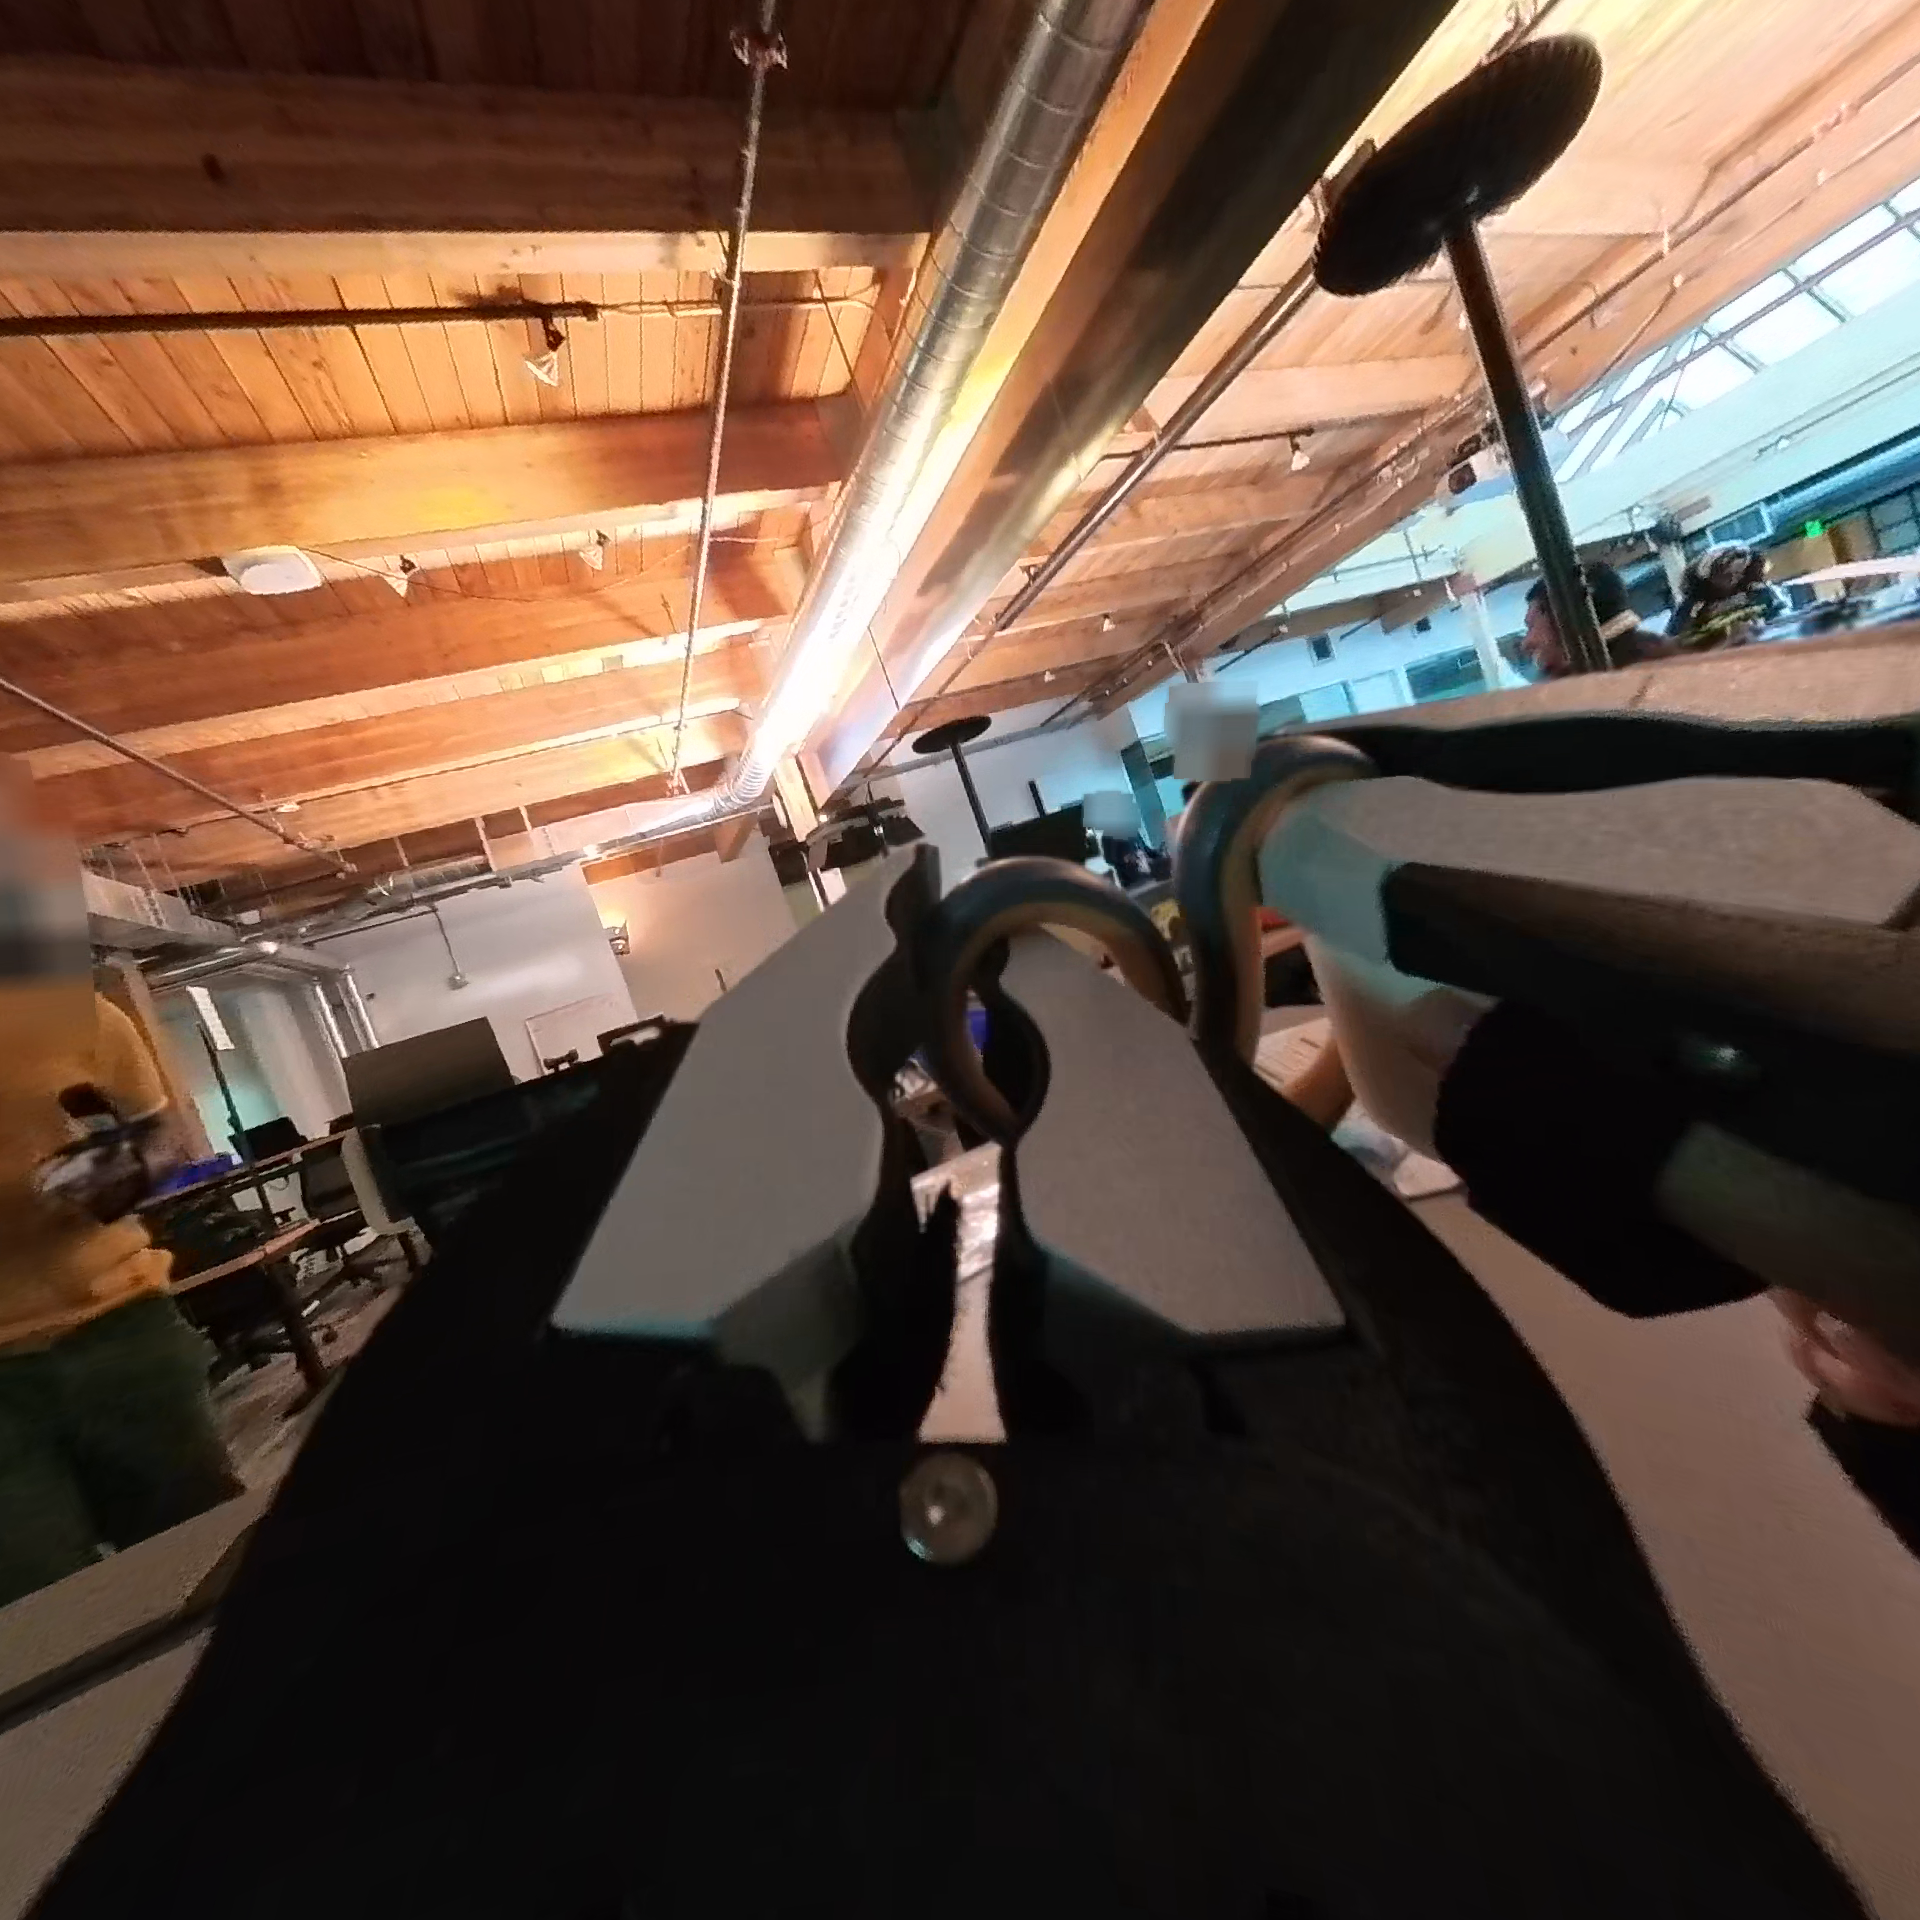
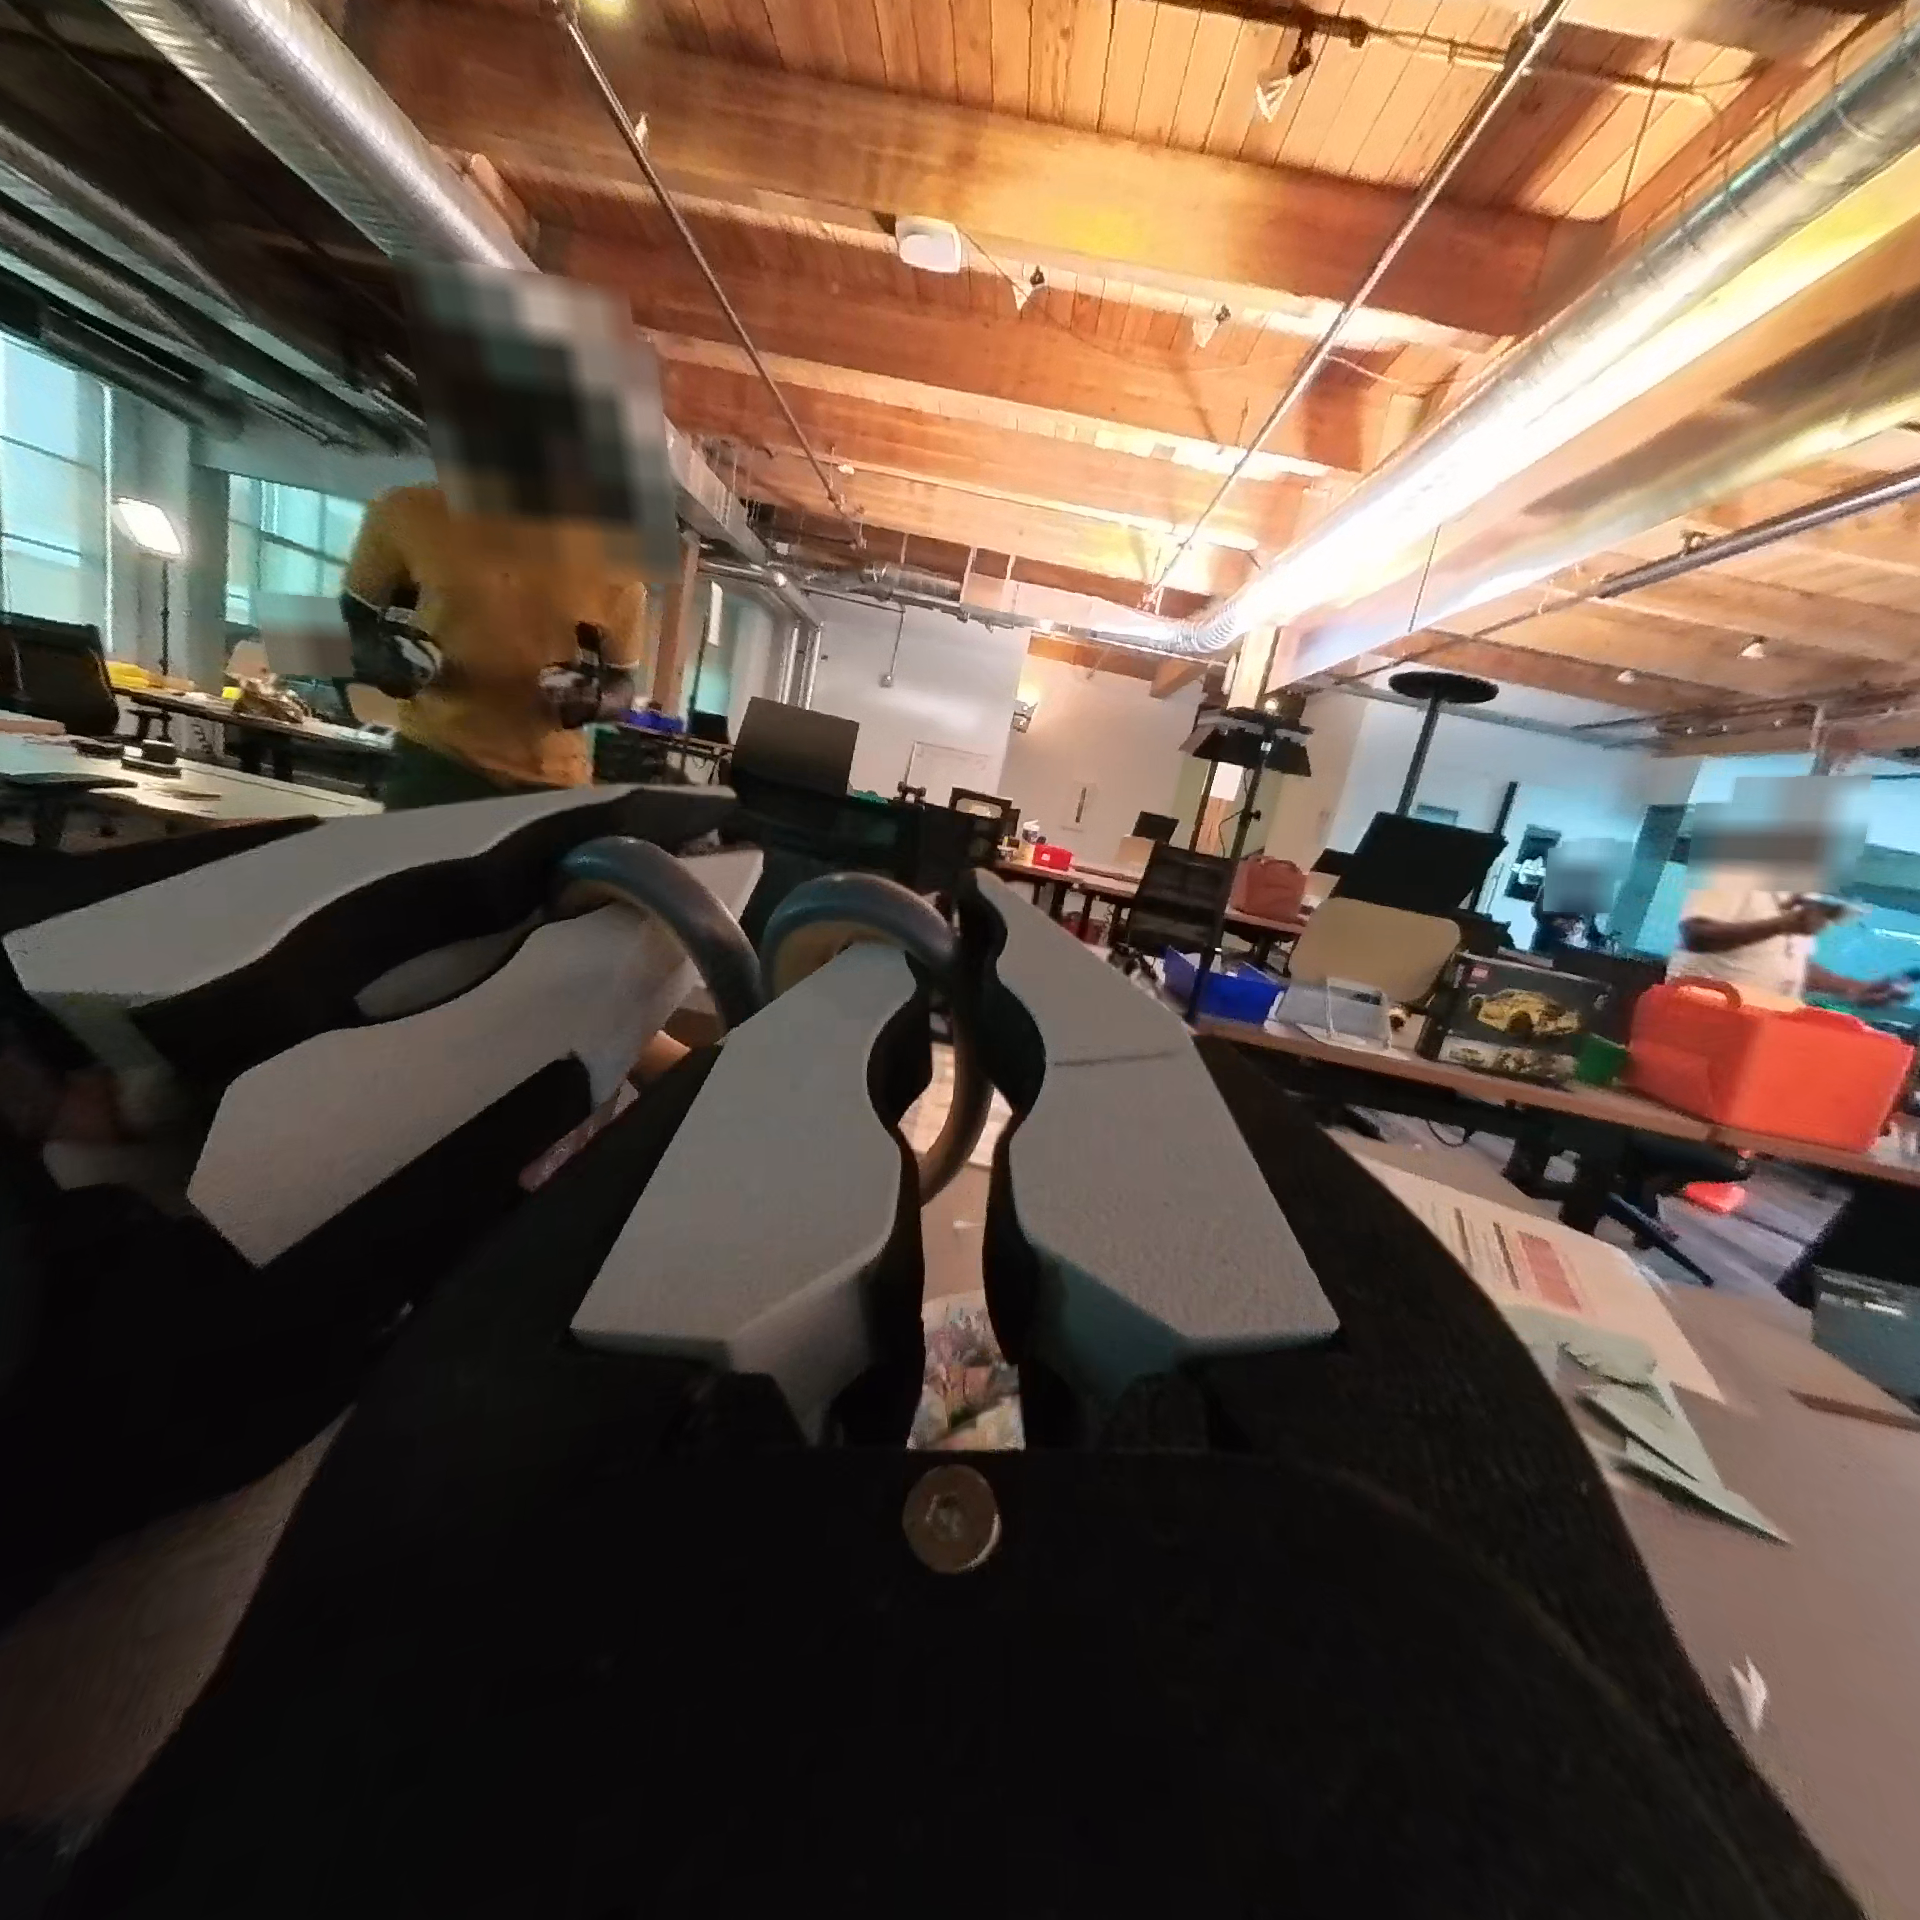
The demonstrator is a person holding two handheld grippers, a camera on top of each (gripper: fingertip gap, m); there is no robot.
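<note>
My left gripper (image 1: 951, 920) points up toward the ceiling and is shut on a blue-and-tan loop handle (image 1: 1081, 914). The loop arches over its right finger and runs down between the pads. My right gripper (image 1: 1283, 795) comes in from the right, shut on a second, similar loop (image 1: 1210, 894) close beside the first. In the right wrist view, my right gripper (image 2: 951, 925) is shut on its loop (image 2: 862, 904), which curves over its left finger. My left gripper (image 2: 582, 868) lies at the left, closed on the other loop (image 2: 675, 894). What the loops belong to is hidden below the fingers.
A person in a yellow shirt (image 2: 499, 644) stands beyond the table at the left. Papers (image 2: 1507, 1247) lie on the table at the right. An orange bin (image 2: 1766, 1049) and boxes stand on a farther desk. A black pole lamp (image 1: 1507, 364) rises at the right.
</note>
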